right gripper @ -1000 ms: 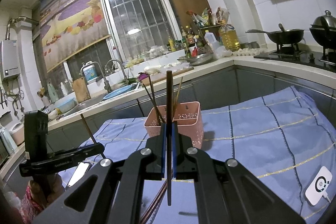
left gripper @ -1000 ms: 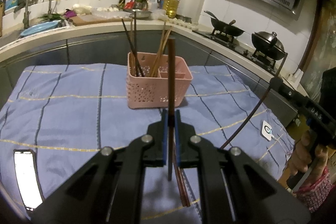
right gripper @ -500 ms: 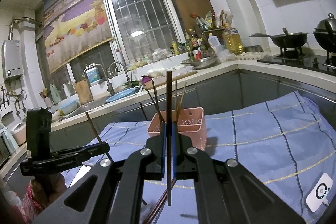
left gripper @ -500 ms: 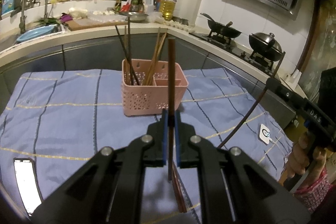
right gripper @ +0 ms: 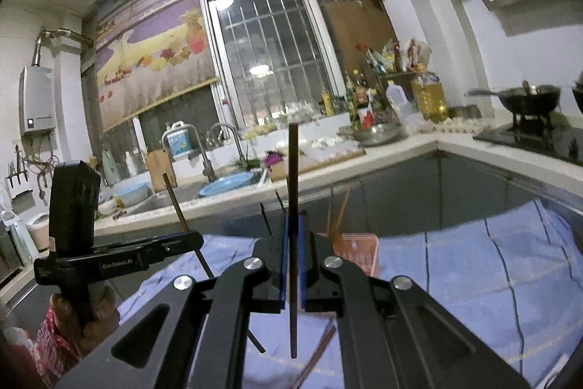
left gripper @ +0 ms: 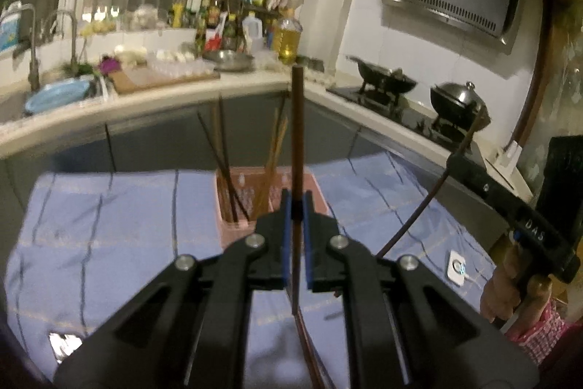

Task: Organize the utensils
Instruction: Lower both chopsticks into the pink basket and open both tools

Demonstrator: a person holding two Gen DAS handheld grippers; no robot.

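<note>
In the left wrist view my left gripper (left gripper: 297, 203) is shut on a dark brown chopstick (left gripper: 296, 133) that stands upright above the blue cloth. Just beyond it sits the pink utensil basket (left gripper: 233, 221), partly hidden by the fingers, with dark chopsticks (left gripper: 218, 155) and light wooden chopsticks (left gripper: 275, 152) leaning inside. The right wrist view shows my right gripper (right gripper: 293, 225) shut on another dark chopstick (right gripper: 292, 177), also upright, with the basket (right gripper: 359, 252) behind it. More chopsticks (left gripper: 309, 349) lie on the cloth beneath my left gripper.
A blue checked cloth (left gripper: 109, 225) covers the table. A small white device (left gripper: 457, 267) lies at its right side. Behind runs a counter with a sink (left gripper: 54, 93), bottles (left gripper: 288, 37) and a stove with a wok (left gripper: 386, 82).
Both grippers have risen with their chopsticks still clamped. The basket has dropped lower in both views and is now partly hidden behind the fingers.
</note>
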